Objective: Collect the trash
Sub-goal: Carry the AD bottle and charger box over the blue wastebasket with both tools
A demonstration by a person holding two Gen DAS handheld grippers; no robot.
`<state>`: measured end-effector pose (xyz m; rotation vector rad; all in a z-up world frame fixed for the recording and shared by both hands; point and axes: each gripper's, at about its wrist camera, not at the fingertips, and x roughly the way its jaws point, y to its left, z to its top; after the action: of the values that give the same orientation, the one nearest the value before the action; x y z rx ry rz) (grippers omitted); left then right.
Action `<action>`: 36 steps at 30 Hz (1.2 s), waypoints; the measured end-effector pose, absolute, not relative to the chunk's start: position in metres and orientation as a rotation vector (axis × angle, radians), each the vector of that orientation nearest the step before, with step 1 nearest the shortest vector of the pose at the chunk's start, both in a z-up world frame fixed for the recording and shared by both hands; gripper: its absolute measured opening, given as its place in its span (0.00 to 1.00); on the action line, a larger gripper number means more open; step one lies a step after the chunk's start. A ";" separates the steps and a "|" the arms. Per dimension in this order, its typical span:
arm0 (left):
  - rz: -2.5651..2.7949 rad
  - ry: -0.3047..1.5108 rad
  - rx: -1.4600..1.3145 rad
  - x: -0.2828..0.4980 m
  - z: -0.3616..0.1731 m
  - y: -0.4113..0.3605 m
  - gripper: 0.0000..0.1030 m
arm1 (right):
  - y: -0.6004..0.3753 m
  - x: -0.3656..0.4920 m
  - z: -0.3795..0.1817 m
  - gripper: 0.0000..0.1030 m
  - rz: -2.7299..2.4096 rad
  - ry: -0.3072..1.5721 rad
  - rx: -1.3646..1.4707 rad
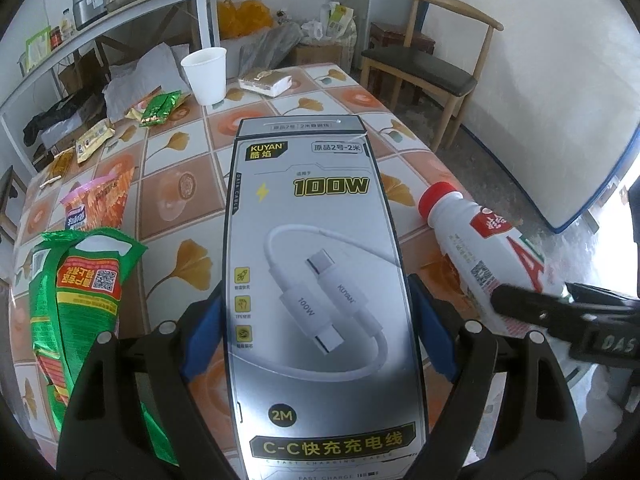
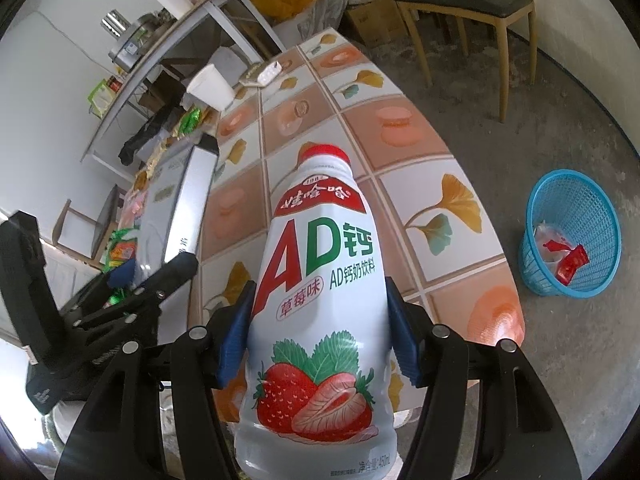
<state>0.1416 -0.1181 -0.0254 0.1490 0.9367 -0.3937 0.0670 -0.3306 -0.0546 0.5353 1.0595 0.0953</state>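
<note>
On the tiled-pattern table (image 1: pixel 168 168), from the left, lie one crumpled green foil snack bag (image 1: pixel 80 292), one orange snack bag (image 1: pixel 104 200) behind it, two small green wrappers (image 1: pixel 160 108) and one white paper cup (image 1: pixel 206 76) at the far side. In the middle the left gripper (image 1: pixel 316 320) clamps one flat silver charging-cable box (image 1: pixel 316 280) between its blue pads. To the right the right gripper (image 2: pixel 320 332) grips one white strawberry-milk bottle with a red cap (image 2: pixel 320 300) (label facing the camera), and one blue plastic mesh wastebasket (image 2: pixel 572 236) stands on the floor at the far right, well apart from the table.
</note>
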 end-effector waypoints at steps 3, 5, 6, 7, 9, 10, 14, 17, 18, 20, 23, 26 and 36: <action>-0.395 0.940 0.149 0.141 -0.026 -0.118 0.78 | -0.326 0.072 -0.062 0.59 0.076 1.102 0.508; -0.393 0.943 0.146 0.141 -0.027 -0.117 0.78 | -0.324 0.077 -0.067 0.59 0.079 1.123 0.515; -0.393 0.945 0.145 0.141 -0.027 -0.117 0.78 | -0.324 0.079 -0.068 0.59 0.079 1.124 0.518; -0.392 0.946 0.145 0.141 -0.027 -0.117 0.78 | -0.323 0.080 -0.069 0.59 0.080 1.125 0.517; -0.393 0.947 0.142 0.141 -0.027 -0.116 0.78 | -0.323 0.085 -0.071 0.62 0.067 1.132 0.513; -0.392 0.946 0.141 0.141 -0.027 -0.116 0.78 | -0.323 0.088 -0.072 0.63 0.061 1.134 0.513; -0.392 0.947 0.143 0.141 -0.027 -0.116 0.78 | -0.326 0.095 -0.073 0.67 0.059 1.134 0.527; -0.392 0.947 0.142 0.141 -0.027 -0.116 0.78 | -0.327 0.101 -0.074 0.67 0.054 1.142 0.521; -0.393 0.947 0.143 0.141 -0.027 -0.116 0.78 | -0.327 0.103 -0.073 0.67 0.055 1.145 0.519; -0.393 0.948 0.142 0.141 -0.028 -0.116 0.78 | -0.326 0.105 -0.073 0.67 0.056 1.146 0.517; -0.393 0.947 0.141 0.141 -0.028 -0.116 0.78 | -0.326 0.103 -0.073 0.57 0.059 1.145 0.525; -0.394 0.946 0.142 0.141 -0.028 -0.116 0.78 | -0.326 0.101 -0.072 0.56 0.060 1.135 0.530; -0.397 0.938 0.141 0.139 -0.028 -0.118 0.78 | -0.331 0.091 -0.068 0.56 0.066 1.114 0.551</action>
<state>0.1386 -0.1178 -0.0284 0.1408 0.9383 -0.3973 0.0909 -0.3312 -0.0680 0.5506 1.1141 0.0659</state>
